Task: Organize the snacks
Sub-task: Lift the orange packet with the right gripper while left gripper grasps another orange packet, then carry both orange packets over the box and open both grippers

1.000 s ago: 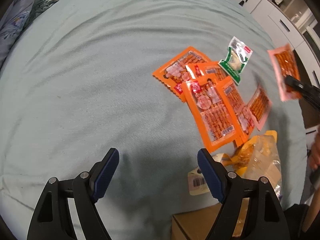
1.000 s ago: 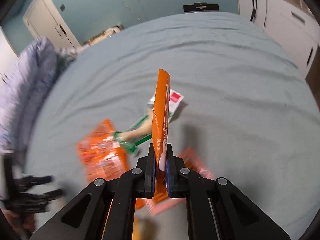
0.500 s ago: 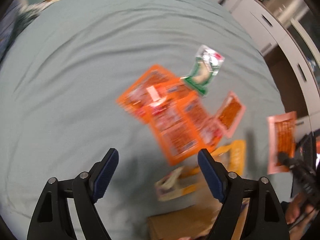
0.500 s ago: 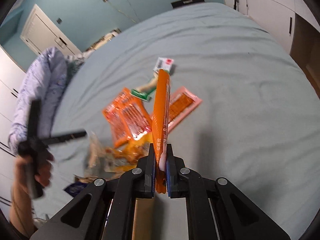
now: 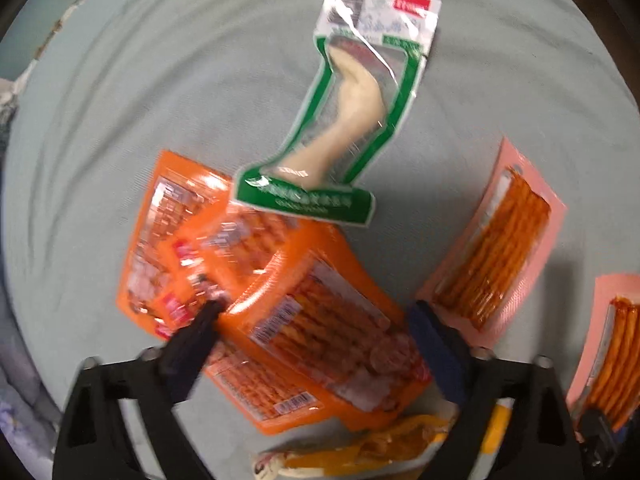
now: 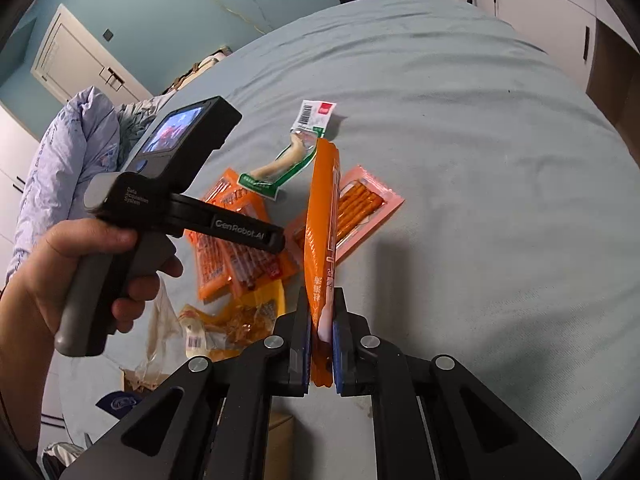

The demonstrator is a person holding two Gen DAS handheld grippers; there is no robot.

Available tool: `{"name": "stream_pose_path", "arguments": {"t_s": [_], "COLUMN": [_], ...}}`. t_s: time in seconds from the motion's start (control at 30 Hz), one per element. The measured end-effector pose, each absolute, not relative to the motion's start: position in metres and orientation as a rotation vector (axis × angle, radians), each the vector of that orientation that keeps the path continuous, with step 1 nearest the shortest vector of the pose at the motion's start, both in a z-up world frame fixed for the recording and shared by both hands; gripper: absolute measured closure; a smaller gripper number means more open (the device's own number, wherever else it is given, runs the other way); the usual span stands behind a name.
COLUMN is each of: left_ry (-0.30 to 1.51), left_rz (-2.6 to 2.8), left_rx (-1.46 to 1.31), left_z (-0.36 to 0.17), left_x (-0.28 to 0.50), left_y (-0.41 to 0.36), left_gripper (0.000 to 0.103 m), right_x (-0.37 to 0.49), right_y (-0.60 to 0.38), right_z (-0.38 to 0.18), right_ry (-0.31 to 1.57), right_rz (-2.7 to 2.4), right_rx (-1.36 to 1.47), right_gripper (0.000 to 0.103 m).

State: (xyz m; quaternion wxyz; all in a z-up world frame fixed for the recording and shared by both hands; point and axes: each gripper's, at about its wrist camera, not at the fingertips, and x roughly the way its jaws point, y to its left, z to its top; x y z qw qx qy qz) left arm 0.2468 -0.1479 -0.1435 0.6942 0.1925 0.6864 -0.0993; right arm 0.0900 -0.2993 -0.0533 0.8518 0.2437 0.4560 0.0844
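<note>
My left gripper (image 5: 312,332) points down over the pile of orange snack packs (image 5: 304,332) on the grey-blue bedsheet (image 5: 120,100). Its jaws are closing from a wide spread, with the top pack of the pile between them. Whether the pads press on it I cannot tell; the left finger is blurred at the pack's edge. The green-bordered pouch (image 5: 352,104) lies just beyond the pile, its lower end overlapping the orange packs. A pink pack of red strips (image 5: 496,240) lies to the right, its corner close beside my right-hand finger. A yellow pack (image 5: 380,452) lies at the near edge, partly cut off by the gripper frame.

My right gripper (image 6: 321,344) is clamped tight on one orange-and-pink pack (image 6: 322,232), held edge-on and standing upright above the pads. In the left wrist view this pack shows at the far right (image 5: 608,356), cropped by the frame.

From the right wrist view, my left hand (image 6: 80,272) grips the handle of the left device, whose body covers part of the pile. Print on the orange packs is smeared. A clear wrapper (image 6: 160,336) and a cardboard box (image 6: 136,380) sit at the bed's near edge, mostly hidden.
</note>
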Motion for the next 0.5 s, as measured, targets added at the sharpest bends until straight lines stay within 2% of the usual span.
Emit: {"name": "stream_pose_path", "arguments": {"t_s": [0.03, 0.07, 0.1, 0.2, 0.27, 0.5], "left_ry": [1.521, 1.513, 1.513, 1.531, 1.506, 1.322], "left_rz": [-0.217, -0.220, -0.245, -0.285, -0.285, -0.270], "left_rx": [0.430, 0.411, 0.360, 0.208, 0.149, 0.021], "left_z": [-0.140, -0.135, -0.126, -0.106, -0.085, 0.017], "left_x": [0.246, 0.246, 0.245, 0.244, 0.239, 0.203], "left_y": [-0.147, -0.145, -0.142, -0.129, -0.120, -0.076], "left_gripper": [0.034, 0.055, 0.069, 0.092, 0.098, 0.098], "right_x": [0.090, 0.090, 0.092, 0.089, 0.085, 0.065], "right_y": [-0.299, -0.300, -0.299, -0.304, -0.304, -0.306], "right_z": [-0.055, -0.056, -0.056, -0.057, -0.054, -0.041], "right_ry": [0.961, 0.961, 0.961, 0.953, 0.945, 0.876], "right_rz": [0.175, 0.170, 0.169, 0.164, 0.158, 0.138], "right_rx": [0.518, 0.526, 0.532, 0.547, 0.546, 0.535], "right_gripper": [0.097, 0.097, 0.097, 0.097, 0.097, 0.097]}}
